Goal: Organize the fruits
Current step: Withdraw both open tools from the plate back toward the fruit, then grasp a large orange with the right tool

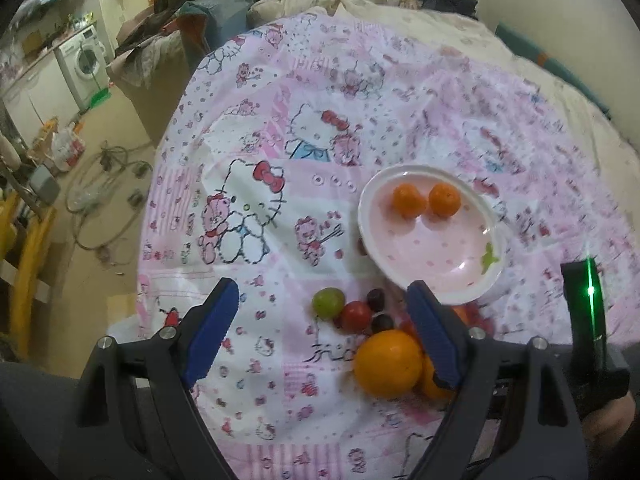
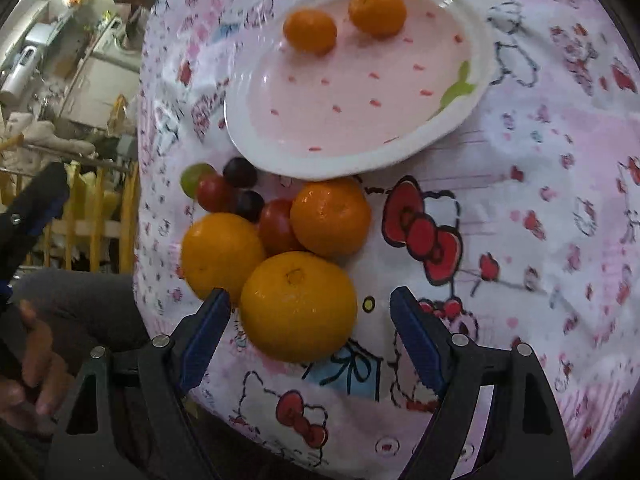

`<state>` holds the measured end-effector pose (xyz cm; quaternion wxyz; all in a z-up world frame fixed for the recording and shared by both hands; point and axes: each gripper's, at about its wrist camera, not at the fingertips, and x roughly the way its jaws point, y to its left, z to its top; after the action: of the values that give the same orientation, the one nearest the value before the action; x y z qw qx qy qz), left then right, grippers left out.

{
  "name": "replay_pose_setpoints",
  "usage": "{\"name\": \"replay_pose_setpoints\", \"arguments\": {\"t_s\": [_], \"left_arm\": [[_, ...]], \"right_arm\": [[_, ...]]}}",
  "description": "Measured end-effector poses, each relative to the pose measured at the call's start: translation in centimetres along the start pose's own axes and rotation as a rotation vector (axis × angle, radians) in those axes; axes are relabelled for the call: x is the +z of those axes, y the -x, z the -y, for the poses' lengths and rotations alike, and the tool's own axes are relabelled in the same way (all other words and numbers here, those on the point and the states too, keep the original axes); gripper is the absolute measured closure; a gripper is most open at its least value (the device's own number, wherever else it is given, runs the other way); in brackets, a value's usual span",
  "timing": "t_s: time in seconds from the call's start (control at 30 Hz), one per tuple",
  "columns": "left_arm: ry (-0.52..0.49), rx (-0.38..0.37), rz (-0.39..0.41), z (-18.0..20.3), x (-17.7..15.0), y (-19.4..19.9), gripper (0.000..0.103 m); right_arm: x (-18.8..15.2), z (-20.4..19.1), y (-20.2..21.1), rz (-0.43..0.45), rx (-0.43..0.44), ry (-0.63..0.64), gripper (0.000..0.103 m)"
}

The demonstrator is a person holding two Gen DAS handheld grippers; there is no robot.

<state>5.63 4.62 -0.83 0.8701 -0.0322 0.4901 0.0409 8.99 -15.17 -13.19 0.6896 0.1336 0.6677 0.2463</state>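
Fruit pile sits on the bed's near edge, just below the plate (image 2: 256, 136): three big oranges, nearest one (image 2: 298, 306) w/ a second (image 2: 220, 254) to its left and a third (image 2: 330, 216) behind, all touching. Behind them a red tomato (image 2: 278, 226), a smaller red one (image 2: 212, 192), two dark grapes (image 2: 240, 172) and a green grape (image 2: 192, 176), clustered tight. Two small mandarins (image 2: 310, 31) lie on the pink plate's far side, apart from each other.

Right gripper (image 2: 310, 334) is released, jaws wide, nearest orange between the blue pads (image 2: 202, 340) but left pad only close, right pad clear of it. Left gripper (image 1: 320, 336) also released, nothing gripped; pile shows near its right pad.

Surface: pink cartoon-cat bedsheet (image 1: 260, 200), wrinkled, w/ cream quilt (image 1: 420, 28) beyond. Room: washing machine (image 1: 82, 60) far left, heap of clothes (image 1: 192, 4) beside the bed, cables (image 1: 108, 196) on the floor, yellow rail (image 1: 28, 272) at left edge.
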Motion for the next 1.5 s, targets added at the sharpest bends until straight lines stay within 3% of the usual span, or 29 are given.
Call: {"name": "replay_pose_setpoints", "arguments": {"t_s": [0.17, 0.33, 0.6, 0.83, 0.97, 1.03, 1.23, 1.5], "left_arm": [[0.007, 0.001, -0.03, -0.3, -0.2, -0.5, 0.019], [0.012, -0.008, -0.04, 0.0, -0.1, -0.8, 0.019], [0.013, -0.001, -0.052, 0.0, -0.2, -1.2, 0.019], [0.012, 0.01, -0.075, -0.2, -0.7, -1.8, 0.019], [0.067, -0.084, -0.129, -0.7, -0.8, -2.5, 0.019], [0.075, -0.094, -0.151, -0.6, -0.9, -2.9, 0.019], [0.022, -0.085, -0.221, 0.7, -2.0, -4.5, 0.019], [-0.148, -0.104, -0.328, 4.8, -3.5, -6.8, 0.02]], "right_arm": [[0.3, 0.0, -0.7, -0.026, 0.019, 0.005, 0.02], [0.2, -0.3, -0.9, -0.049, 0.02, 0.03, 0.037], [-0.5, -0.2, 0.4, -0.015, 0.036, 0.061, 0.041], [-1.2, 1.5, 3.5, 0.069, 0.08, -0.002, 0.041], [-1.5, 2.9, 5.6, 0.137, 0.091, -0.053, 0.041], [-1.6, 3.5, 7.1, 0.186, 0.088, -0.08, 0.041], [-1.5, 5.1, 10.9, 0.342, 0.061, -0.15, 0.041], [-1.3, 7.1, 11.9, 0.38, 0.06, -0.228, 0.041]]}}
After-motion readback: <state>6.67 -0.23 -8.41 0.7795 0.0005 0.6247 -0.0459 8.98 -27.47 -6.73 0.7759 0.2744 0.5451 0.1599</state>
